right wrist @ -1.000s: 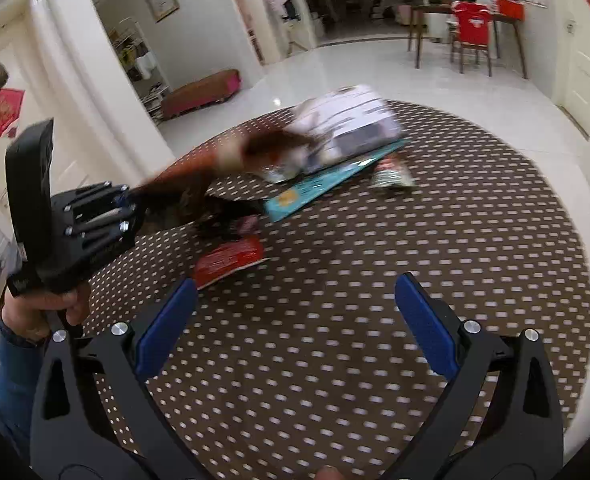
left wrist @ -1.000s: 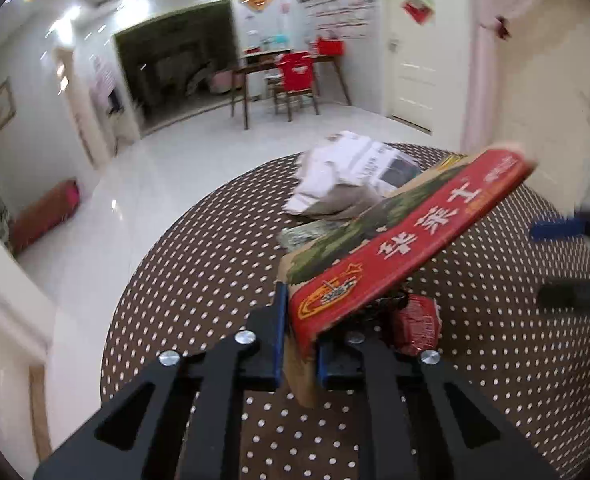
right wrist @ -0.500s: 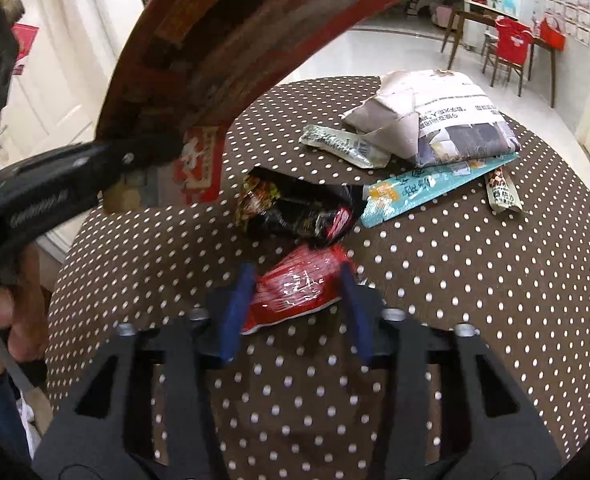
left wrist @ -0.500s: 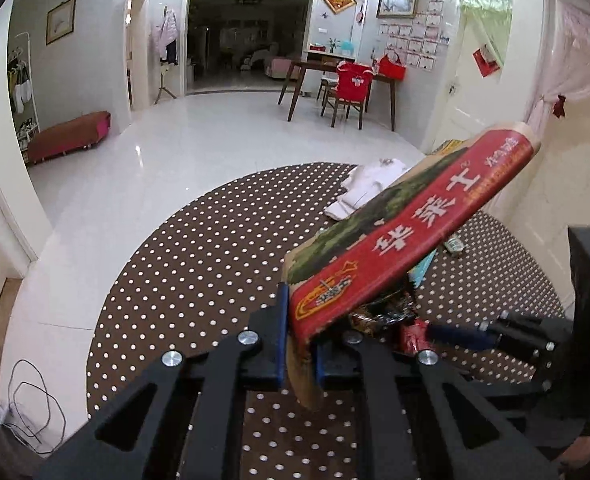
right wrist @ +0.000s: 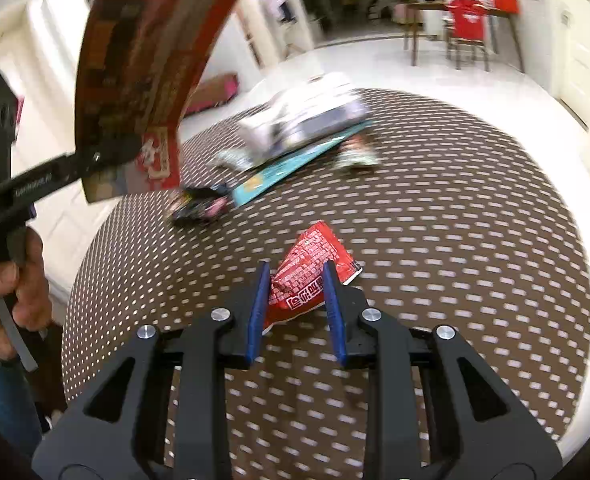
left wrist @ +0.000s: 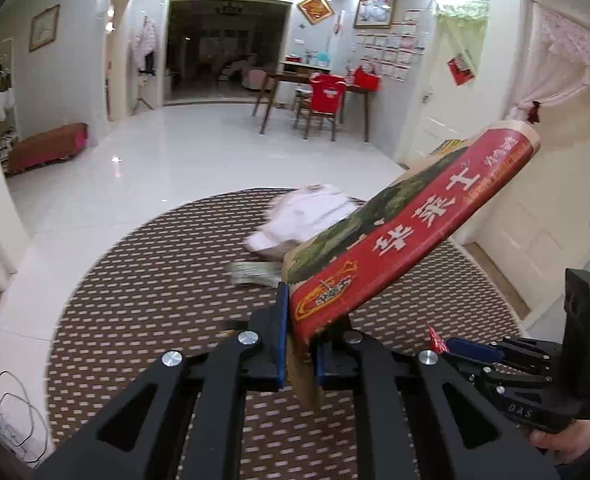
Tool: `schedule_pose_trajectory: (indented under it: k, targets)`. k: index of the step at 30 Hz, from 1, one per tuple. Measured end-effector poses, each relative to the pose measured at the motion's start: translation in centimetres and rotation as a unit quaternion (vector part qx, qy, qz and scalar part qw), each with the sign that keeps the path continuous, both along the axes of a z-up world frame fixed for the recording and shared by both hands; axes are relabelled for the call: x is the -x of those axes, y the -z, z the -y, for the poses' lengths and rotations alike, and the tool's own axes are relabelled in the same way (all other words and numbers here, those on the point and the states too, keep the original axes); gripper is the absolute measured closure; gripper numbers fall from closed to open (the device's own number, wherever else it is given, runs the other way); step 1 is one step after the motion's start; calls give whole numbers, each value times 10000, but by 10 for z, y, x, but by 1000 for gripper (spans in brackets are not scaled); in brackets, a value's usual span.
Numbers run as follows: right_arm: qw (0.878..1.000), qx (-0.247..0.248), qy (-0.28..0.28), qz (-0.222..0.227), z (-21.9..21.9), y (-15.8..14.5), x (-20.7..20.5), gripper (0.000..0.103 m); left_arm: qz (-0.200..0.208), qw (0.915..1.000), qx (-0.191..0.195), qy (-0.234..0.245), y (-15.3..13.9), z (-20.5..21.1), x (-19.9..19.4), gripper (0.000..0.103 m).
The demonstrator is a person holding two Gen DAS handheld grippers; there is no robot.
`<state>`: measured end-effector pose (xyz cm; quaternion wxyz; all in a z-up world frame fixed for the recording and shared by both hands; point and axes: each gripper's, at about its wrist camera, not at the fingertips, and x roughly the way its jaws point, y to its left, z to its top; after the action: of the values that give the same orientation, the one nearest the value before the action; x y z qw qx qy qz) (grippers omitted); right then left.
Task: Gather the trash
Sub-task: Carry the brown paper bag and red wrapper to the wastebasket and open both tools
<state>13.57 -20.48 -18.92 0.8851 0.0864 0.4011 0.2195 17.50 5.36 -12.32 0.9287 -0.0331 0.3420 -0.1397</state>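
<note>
Left gripper (left wrist: 299, 350) clamped on flattened red carton (left wrist: 411, 236) raised above dotted table (left wrist: 135, 280), right gripper (right wrist: 295, 308) newly narrowed around red wrapper (right wrist: 307, 280), probably pinching it, lifted off the table since; only right view shows teal packet (right wrist: 287, 168).

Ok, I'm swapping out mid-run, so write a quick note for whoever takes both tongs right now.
Left tongs: shut on the flat red carton, held up off the table.
Right tongs: jaws have just been closing around the red snack packet, pads against its sides.
Still lying on the dotted tablecloth: black wrapper, teal packet, white bag, a small wrapper.
Done: two pieces gripped. Left: bin them; no bin shows in either view. Then collect the rest.
</note>
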Motion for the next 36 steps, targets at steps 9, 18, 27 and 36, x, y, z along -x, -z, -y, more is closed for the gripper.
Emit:
schedule_pose_trajectory:
  k: [9,18,27,36]
  targets:
    - [9938,-588,934,165,101,-14,17,76,-196,9973,211,677,0,87,-17,93]
    - [9773,-901,1884,343,208,-21,26,76,-482,9880,414,1410,4,181,-38,93]
    - [9534,-959,2856,156,309,5,35,76,-1242,9652,634,2212,22,306,-62,93]
    - [9308,-1389,3355,-421,374,68,32,76,-2152,9481,105,2340,86,420,-86,92]
